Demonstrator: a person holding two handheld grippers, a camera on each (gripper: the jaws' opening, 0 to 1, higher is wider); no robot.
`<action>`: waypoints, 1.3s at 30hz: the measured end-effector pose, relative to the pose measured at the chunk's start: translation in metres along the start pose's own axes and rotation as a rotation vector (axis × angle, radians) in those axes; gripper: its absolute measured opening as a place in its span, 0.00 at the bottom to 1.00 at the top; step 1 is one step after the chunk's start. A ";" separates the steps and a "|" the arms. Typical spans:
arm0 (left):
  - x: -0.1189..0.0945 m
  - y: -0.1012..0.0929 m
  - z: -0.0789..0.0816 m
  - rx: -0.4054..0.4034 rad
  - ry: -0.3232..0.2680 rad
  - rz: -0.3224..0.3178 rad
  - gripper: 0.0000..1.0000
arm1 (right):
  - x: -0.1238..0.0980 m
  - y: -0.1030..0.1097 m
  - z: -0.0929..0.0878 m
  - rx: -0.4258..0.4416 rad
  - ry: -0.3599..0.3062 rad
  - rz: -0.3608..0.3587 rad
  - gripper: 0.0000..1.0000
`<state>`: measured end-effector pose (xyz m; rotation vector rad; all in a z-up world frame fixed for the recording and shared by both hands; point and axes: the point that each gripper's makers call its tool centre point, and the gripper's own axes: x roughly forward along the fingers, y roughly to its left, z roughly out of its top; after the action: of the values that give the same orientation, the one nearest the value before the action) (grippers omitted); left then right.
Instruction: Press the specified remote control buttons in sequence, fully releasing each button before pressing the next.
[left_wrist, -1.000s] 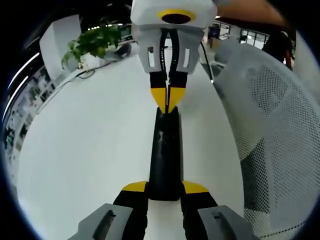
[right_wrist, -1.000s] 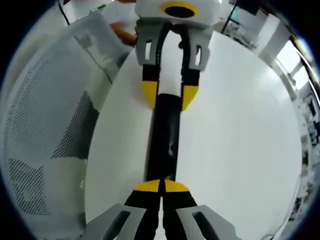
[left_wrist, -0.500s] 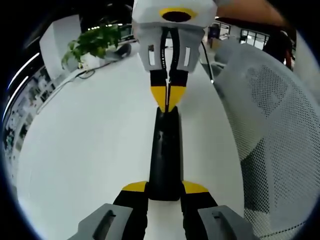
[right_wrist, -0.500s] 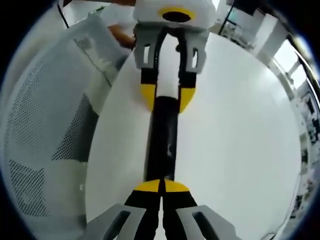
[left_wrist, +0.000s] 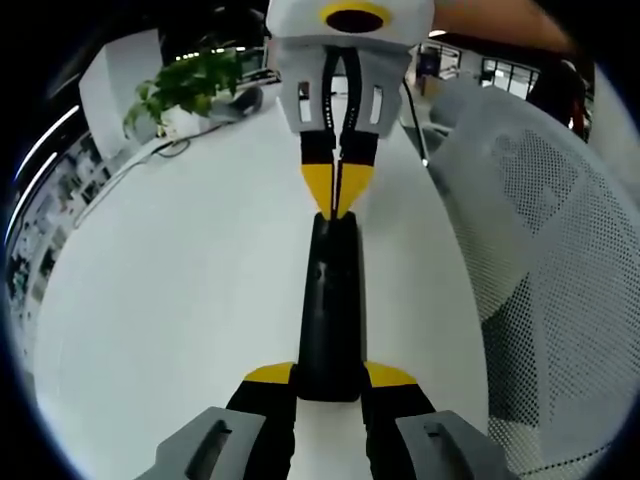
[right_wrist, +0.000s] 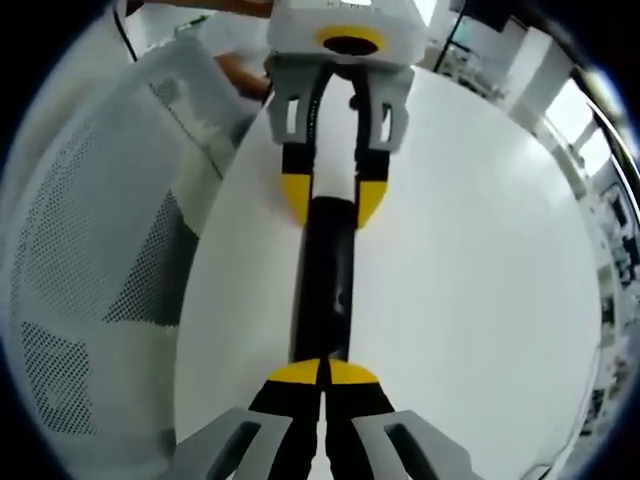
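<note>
Since the earlier frames, the right gripper (left_wrist: 337, 205) sits slightly higher toward 12 o'clock in the left gripper view, its yellow tips just at the far end of the remote rather than overlapping it; in the right gripper view the left gripper (right_wrist: 331, 205) likewise appears a little farther off, while the remote keeps its place between the two.

White round table (left_wrist: 180, 290): occupies most of both views and carries the remote. White mesh chair (left_wrist: 540, 270): at 3 o'clock in the left gripper view, at 9 o'clock (right_wrist: 90, 270) in the right gripper view, beside the table edge. Potted plant (left_wrist: 185, 90): at 10 to 11 o'clock in the left gripper view, at the table's far edge.

Remote control (left_wrist: 330, 305): a long black bar lying flat on the table, running from 6 toward 12 o'clock at centre in both views (right_wrist: 325, 290). Left gripper (left_wrist: 328, 378): yellow-tipped fingers pinch the near end of the remote from both sides. Right gripper (right_wrist: 323, 372): fingers pressed together, tips meeting at the other end of the remote; whether they touch its surface cannot be told.
</note>
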<state>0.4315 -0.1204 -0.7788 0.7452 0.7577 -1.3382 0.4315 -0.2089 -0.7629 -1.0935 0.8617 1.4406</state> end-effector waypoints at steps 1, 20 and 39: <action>0.000 0.000 0.000 0.000 0.000 0.000 0.25 | 0.000 0.000 0.000 0.000 -0.001 0.001 0.00; 0.000 0.001 0.000 0.007 -0.001 0.000 0.25 | 0.005 -0.002 0.011 -0.014 -0.008 0.010 0.00; 0.000 0.000 0.000 0.007 -0.004 -0.003 0.25 | 0.012 -0.002 0.020 -0.034 -0.007 0.031 0.00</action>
<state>0.4318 -0.1205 -0.7786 0.7471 0.7519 -1.3449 0.4298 -0.1866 -0.7681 -1.1044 0.8557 1.4888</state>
